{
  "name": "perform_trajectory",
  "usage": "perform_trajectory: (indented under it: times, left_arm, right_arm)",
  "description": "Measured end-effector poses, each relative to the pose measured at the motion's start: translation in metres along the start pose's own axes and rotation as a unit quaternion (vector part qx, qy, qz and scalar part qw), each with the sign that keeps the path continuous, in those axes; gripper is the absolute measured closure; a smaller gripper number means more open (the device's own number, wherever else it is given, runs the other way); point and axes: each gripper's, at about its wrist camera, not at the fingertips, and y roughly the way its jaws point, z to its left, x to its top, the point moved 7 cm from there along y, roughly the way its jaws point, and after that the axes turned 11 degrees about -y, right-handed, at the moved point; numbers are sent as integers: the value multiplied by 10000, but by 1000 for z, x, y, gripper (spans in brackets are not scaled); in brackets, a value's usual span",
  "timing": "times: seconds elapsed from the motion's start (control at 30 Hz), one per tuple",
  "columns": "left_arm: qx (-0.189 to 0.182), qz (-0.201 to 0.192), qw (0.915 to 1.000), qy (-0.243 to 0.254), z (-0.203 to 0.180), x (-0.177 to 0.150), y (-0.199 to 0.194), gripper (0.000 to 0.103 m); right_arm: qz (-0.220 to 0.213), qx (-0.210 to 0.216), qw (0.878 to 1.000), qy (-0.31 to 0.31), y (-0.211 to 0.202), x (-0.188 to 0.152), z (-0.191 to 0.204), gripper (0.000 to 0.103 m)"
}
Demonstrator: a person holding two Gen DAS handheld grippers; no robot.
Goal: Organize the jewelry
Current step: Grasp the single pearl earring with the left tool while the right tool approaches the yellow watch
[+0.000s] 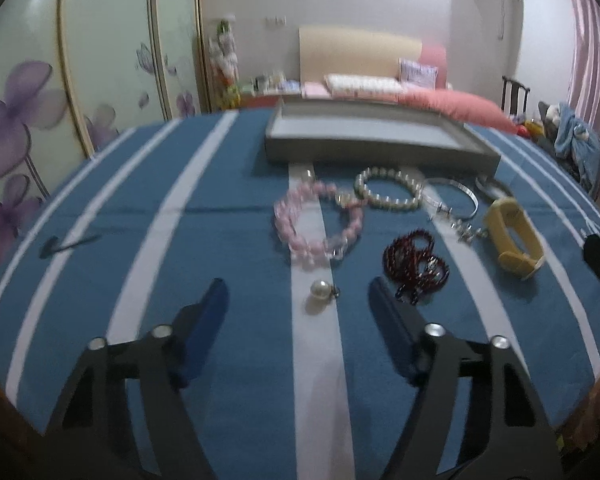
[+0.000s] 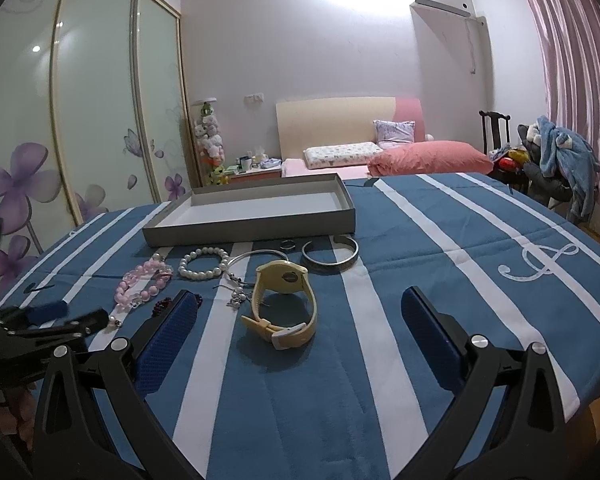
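Jewelry lies on a blue striped cloth in front of an empty grey tray [image 1: 380, 152] [image 2: 244, 229]. A pearl pendant [image 1: 319, 293] lies just ahead of my open, empty left gripper [image 1: 296, 292]. Beyond are a pink bead bracelet [image 1: 316, 224] [image 2: 142, 284], a white pearl bracelet [image 1: 388, 188] [image 2: 204, 263], a dark red bead strand [image 1: 416, 268], a thin silver bangle [image 1: 454, 200] [image 2: 256, 258] and a yellow watch [image 1: 514, 236] [image 2: 284, 304]. My right gripper [image 2: 300, 304] is open, the watch between its fingers' line. A wide silver cuff [image 2: 330, 256] and a small ring [image 2: 287, 245] lie near the tray.
The cloth-covered table [image 2: 460, 264] ends at the front and right edges. The left gripper's fingers [image 2: 48, 312] show at the left of the right wrist view. A bed [image 2: 380, 152], wardrobe [image 2: 80, 120] and a chair with clothes [image 2: 556, 160] stand behind.
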Motion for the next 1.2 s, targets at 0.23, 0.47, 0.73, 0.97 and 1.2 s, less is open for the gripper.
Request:
perform_trajectory:
  times: [0.23, 0.47, 0.73, 0.97, 1.2]
  left_arm:
    - [-61, 254, 9997, 22, -6, -3, 13, 53]
    - [-66, 429, 9990, -49, -5, -3, 22, 64]
    - [6, 352, 9993, -92, -1, 1, 25, 86]
    - [-42, 326, 9994, -105, 0, 3, 27, 88]
    - [115, 295, 9993, -206, 13, 8, 30, 88]
  right_arm:
    - [103, 0, 9999, 79, 6, -1, -4, 2]
    - [124, 3, 9999, 87, 7, -3, -5, 2]
    - [185, 18, 9998, 69, 12, -4, -3, 2]
    - [380, 10, 9993, 2, 20, -5, 0, 2]
    - [959, 128, 9951, -209, 45, -2, 4, 14]
